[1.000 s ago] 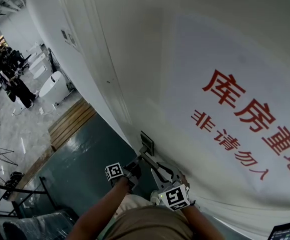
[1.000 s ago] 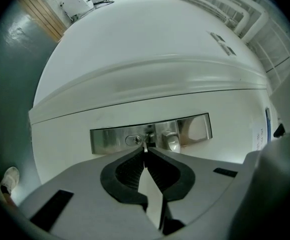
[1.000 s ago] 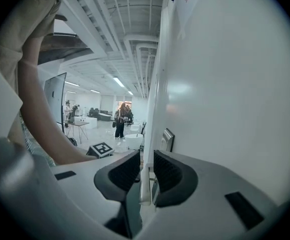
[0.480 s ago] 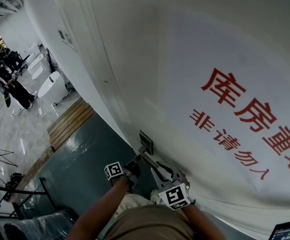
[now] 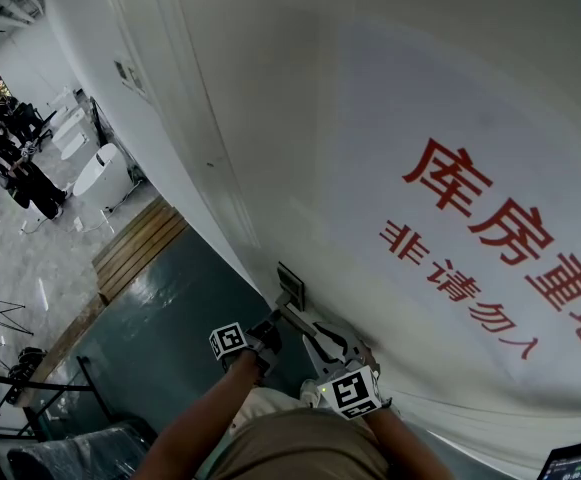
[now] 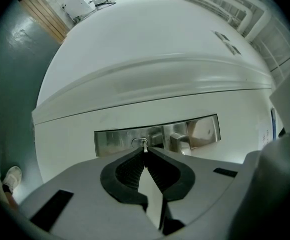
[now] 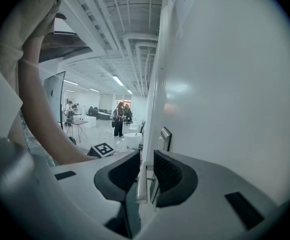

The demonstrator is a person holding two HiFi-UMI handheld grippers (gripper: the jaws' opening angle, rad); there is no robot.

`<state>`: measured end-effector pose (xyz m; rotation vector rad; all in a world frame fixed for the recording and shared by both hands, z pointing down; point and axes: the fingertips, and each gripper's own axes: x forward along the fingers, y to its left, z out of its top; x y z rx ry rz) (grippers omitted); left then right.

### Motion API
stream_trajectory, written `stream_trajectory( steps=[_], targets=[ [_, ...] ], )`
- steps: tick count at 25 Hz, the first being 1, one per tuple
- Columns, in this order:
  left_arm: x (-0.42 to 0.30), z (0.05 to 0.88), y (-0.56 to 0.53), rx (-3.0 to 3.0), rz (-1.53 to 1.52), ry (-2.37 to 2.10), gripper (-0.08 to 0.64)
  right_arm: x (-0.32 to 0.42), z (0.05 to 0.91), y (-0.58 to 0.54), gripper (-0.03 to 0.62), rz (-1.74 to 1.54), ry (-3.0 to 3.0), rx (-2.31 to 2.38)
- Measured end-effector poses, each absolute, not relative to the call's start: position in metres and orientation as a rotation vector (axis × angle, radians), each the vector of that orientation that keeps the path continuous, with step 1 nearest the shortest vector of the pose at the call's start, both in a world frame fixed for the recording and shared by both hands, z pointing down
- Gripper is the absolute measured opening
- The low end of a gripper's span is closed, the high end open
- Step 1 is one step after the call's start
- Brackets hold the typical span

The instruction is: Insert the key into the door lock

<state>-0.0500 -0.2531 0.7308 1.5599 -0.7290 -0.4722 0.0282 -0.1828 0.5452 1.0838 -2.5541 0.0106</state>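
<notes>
Pressed together on the key: the left gripper, blade sticking out ahead along the line of the jaws. Straight in front, on the steel lock plate of the white door: the keyhole, key tip at its mouth or just entering, hard to say which. Long axis of the key square to the plate, so probably only a straight push forward to go, without sideways drift. Left side plainly the nearer one. Right gripper slightly spread either side of the door handle, a gap showing at one pad. Only in the left gripper view: key and keyhole lined up. Only in the right gripper view: plate seen edge-on, plus the other gripper's marker cube. In the head view, merely both grippers low against the door, key too small to find.
</notes>
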Motion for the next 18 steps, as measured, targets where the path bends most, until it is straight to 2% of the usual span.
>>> stream_trajectory(
  steps=[18],
  targets=[
    [-0.0476, 0.7318, -0.2544, 1.534, -0.529, -0.707, 0.032, 0.0273, 0.5470, -0.1841, 0.089, 0.011, -2.545, 1.075]
  ],
)
